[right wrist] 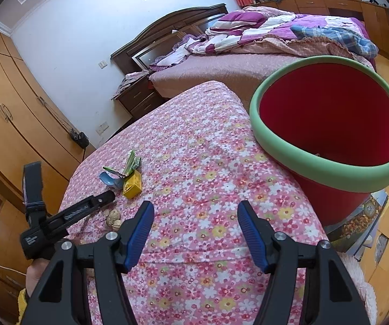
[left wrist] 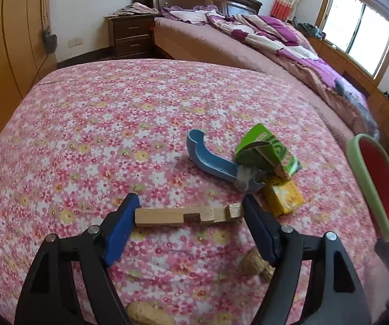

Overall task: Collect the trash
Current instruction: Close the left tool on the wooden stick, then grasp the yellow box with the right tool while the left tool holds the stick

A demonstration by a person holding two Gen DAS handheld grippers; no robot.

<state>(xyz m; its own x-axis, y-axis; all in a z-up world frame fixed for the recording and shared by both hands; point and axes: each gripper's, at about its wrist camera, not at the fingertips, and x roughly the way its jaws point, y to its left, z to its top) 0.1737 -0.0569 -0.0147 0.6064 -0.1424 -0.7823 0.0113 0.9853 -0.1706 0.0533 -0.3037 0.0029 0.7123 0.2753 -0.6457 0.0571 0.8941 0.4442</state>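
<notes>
Bin point(right wrist: 329, 124) stands off table's right edge, mouth free. Left gripper point(left wrist: 190, 211) jaws apart, straddling stick point(left wrist: 187, 216) on cloth point(left wrist: 113, 124), w/ no squeeze visible. Stick prob light, stiff, notched; grip lengthwise by ends. Right gripper point(right wrist: 194, 230) apart, empty.

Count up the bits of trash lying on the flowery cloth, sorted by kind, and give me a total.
Wooden stick: 1
Blue plastic scoop: 1
Green wrapper: 1
Yellow box: 1
Nut shell clusters: 2, one by the left gripper's right finger, one at the bottom edge
Total: 6
</notes>
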